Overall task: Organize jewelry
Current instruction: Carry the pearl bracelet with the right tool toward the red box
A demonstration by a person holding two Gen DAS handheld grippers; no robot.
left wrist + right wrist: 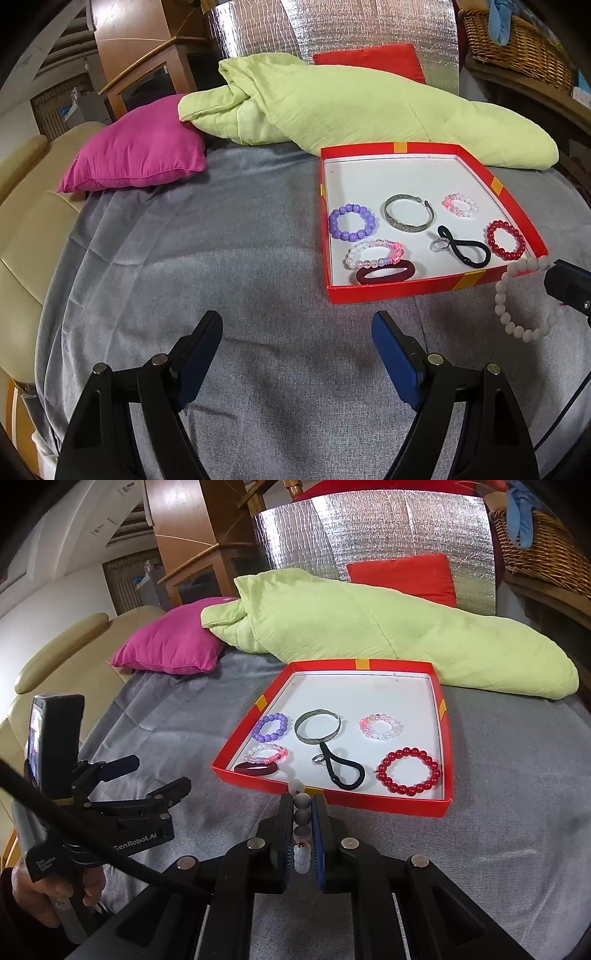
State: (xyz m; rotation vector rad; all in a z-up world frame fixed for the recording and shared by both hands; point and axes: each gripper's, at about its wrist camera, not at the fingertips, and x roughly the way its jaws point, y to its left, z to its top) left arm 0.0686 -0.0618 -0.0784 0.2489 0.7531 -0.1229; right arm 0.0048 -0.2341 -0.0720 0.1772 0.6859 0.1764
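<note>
White bead bracelet (301, 825) hangs pinched between the clamped fingers of the right gripper (301, 805), just short of the red box (445, 805) of jewelry; the left gripper (297, 325), fingers spread wide, holds nothing above the grey blanket (221, 258).

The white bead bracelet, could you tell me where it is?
The white bead bracelet hangs from the shut right gripper, just outside the red box's near wall.
</note>
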